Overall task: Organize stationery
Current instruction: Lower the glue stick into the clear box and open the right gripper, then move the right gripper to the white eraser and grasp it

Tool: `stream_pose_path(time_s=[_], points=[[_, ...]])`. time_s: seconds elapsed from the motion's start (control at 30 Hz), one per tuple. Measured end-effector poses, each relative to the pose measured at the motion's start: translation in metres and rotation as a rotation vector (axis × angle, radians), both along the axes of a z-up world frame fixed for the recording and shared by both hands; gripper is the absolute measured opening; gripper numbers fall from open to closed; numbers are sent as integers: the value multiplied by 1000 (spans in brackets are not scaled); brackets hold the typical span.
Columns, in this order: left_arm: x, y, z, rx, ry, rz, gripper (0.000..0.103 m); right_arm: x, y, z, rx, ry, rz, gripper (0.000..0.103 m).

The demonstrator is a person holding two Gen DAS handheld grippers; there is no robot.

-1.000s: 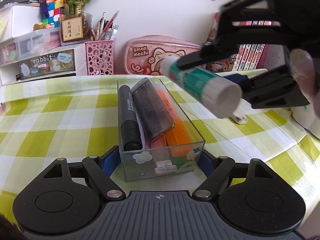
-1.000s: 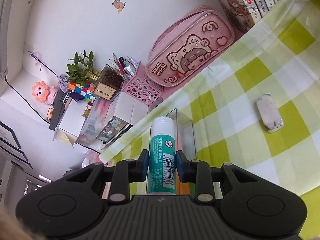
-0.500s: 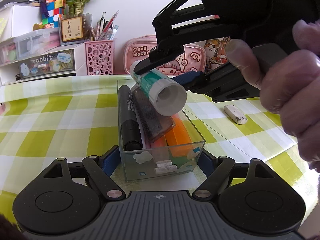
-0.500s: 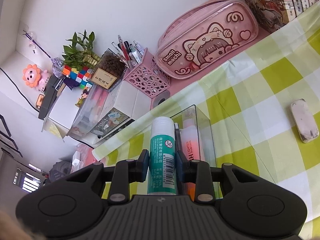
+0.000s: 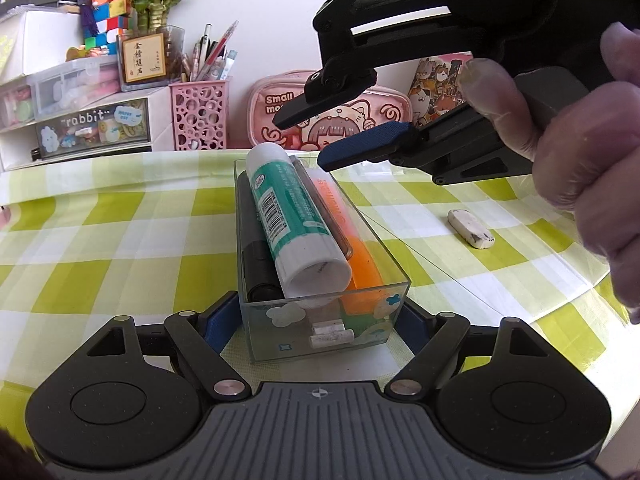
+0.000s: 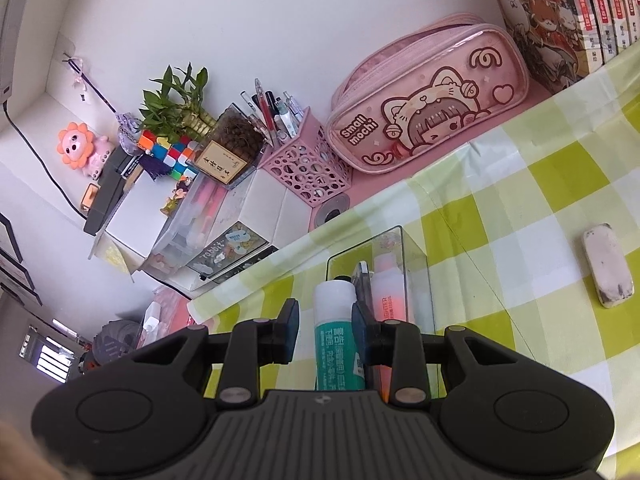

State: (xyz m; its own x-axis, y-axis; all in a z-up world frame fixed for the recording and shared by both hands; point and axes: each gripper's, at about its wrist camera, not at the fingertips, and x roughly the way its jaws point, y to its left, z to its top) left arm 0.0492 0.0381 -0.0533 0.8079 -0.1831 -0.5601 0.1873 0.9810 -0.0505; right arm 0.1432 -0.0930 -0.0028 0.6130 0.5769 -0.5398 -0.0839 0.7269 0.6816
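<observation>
Stationery-wise, the clear box (image 5: 320, 280) is filling up: a fat glue stick (image 5: 294, 216) with a teal label lies lengthways on top of a black marker (image 5: 256, 268) and an orange highlighter (image 5: 360, 260), cap end pointing away toward 12 o'clock. It sits a bit proud of the rim, resting on the other stuff instead of down in the box.

The left gripper (image 5: 320, 320) has its jaws clamped on the two sides of the box at the near end, so it's basically pinning the box to the green-check worktop (image 5: 120, 248). The right gripper (image 5: 316, 136), with the person's hand (image 5: 580, 152) behind it, hovers just above the far end of the box, jaws parted and nothing in them. From its own camera the right gripper (image 6: 326, 322) has the glue stick (image 6: 338, 320) showing between the jaws, but there's a clear gap on the left side, so I'd call that let go, not gripped.

So my read: the glue stick drop is done and this is the release bit. What's left out is the grubby white eraser (image 5: 470, 234), lying alone on the cloth at about 3 o'clock from the box. Next move probably means swinging the right jaws over there, coming down low and flat on it. It's small and thin, so it could easily skid away.
</observation>
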Motion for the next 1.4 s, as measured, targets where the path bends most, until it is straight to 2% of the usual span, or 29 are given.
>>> stream_pose_path(time_s=[0.33,0.53,0.7,0.87,1.0,1.13,1.4], points=[[0,0,0,0,0,0,79,-5,-14,3,-19,-19,-29,49],[0,0,0,0,0,0,79,-21,-46,5,-163,-86,-118,58],[0,0,0,0,0,0,79,-30,-75,-5,-249,-81,-210,62],[0,0,0,0,0,0,79,-43,-87,-10,-351,-113,-243,74],[0,0,0,0,0,0,79,-51,-83,-18,-505,-147,-259,74],[0,0,0,0,0,0,79,-50,-74,-31,-598,-150,-227,74],[0,0,0,0,0,0,79,-46,-69,-43,-631,-144,-200,74]])
